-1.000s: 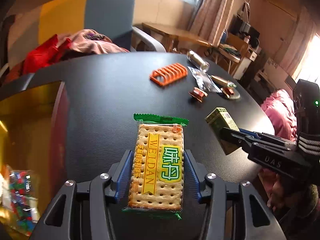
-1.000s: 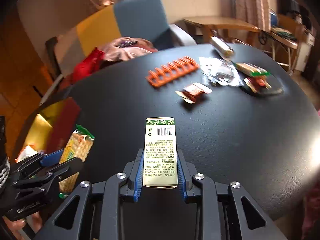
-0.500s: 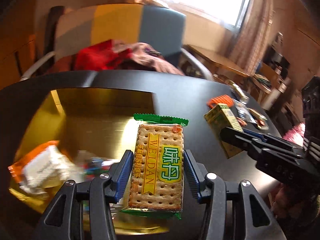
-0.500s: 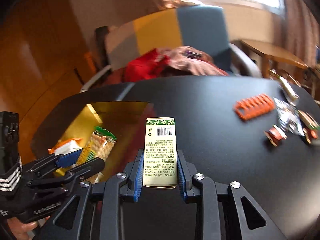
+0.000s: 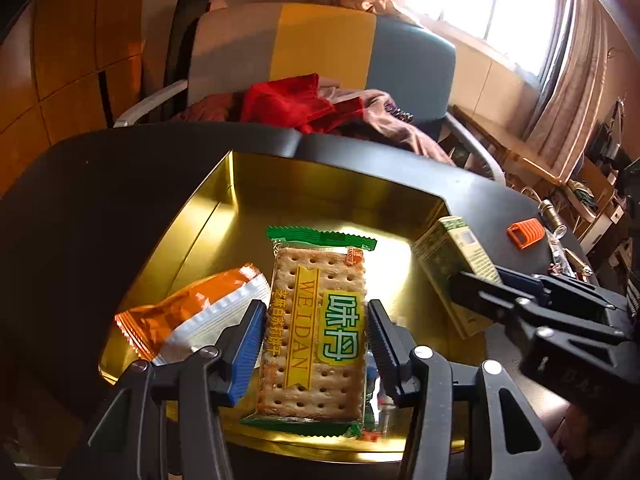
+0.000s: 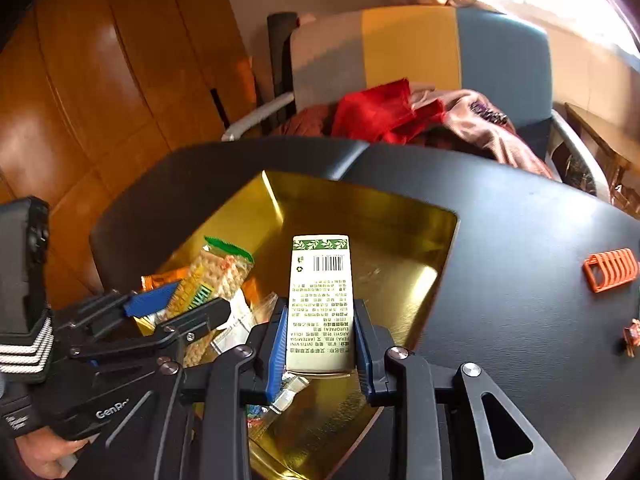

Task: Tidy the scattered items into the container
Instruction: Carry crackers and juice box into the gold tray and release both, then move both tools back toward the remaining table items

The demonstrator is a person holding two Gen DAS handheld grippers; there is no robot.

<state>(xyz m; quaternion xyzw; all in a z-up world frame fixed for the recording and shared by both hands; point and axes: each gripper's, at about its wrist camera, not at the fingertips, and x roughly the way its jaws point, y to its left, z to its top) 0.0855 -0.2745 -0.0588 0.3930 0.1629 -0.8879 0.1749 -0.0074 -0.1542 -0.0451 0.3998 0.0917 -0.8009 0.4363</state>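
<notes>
My left gripper (image 5: pixel 316 344) is shut on a green-edged cracker packet (image 5: pixel 316 320), which hangs over the gold tin container (image 5: pixel 328 184) on the black table. My right gripper (image 6: pixel 320 340) is shut on a slim green-and-cream carton (image 6: pixel 321 300), held above the same tin (image 6: pixel 400 216). In the left wrist view the carton (image 5: pixel 452 260) and right gripper (image 5: pixel 516 300) sit over the tin's right edge. The right wrist view shows the cracker packet (image 6: pixel 216 276) and left gripper (image 6: pixel 180 308) over the tin's left part. An orange-and-white snack bag (image 5: pixel 192 316) lies inside the tin.
An orange ridged rack (image 6: pixel 610 270) and a small brown wrapped item (image 6: pixel 631 338) lie on the table to the right. Behind the table stands an armchair (image 5: pixel 320 52) with red and pink clothes (image 5: pixel 320 104). A person's hand (image 6: pixel 40 456) holds the left gripper.
Both grippers swung left from the open tabletop to above the gold tin, still holding the cracker packet and the carton. The scattered items slid off to the right of view.
</notes>
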